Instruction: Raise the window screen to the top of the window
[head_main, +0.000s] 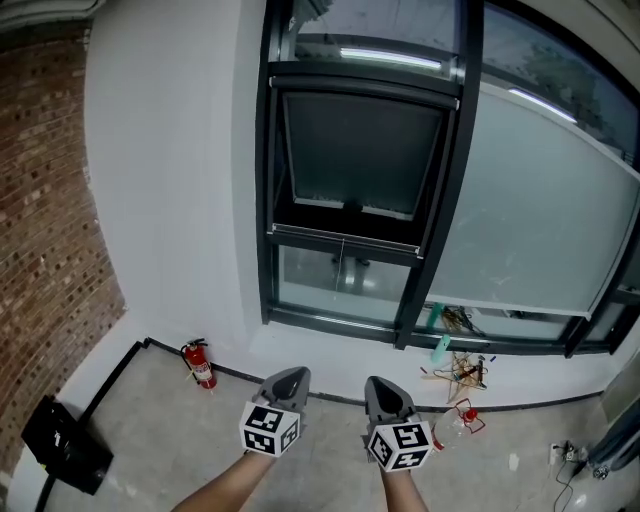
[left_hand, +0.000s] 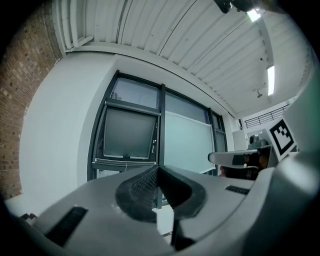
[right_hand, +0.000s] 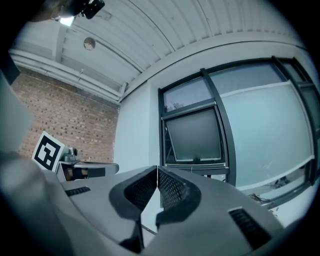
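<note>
Brick (head_main: 50, 220) runs down our left, a white wall (head_main: 170, 180) meets it, and straight ahead we have the dark-framed window (head_main: 268, 200). We see the screen (head_main: 360, 150), a dark panel, in the left bay, its lower edge at roughly mid-height, with a clear pane below it. A pale shade (head_main: 530, 210) covers the bay to the right. Down on the floor (head_main: 150, 400), a red extinguisher (head_main: 199, 363) stands against the white wall and a black box (head_main: 65, 445) lies at the foot of the brick. We hold both tools level, side by side, facing the window and well short of it. The left gripper (head_main: 293, 376) has its jaws pressed together with nothing between them. It's the same with the right gripper (head_main: 382, 386): pads meeting, empty.
</note>
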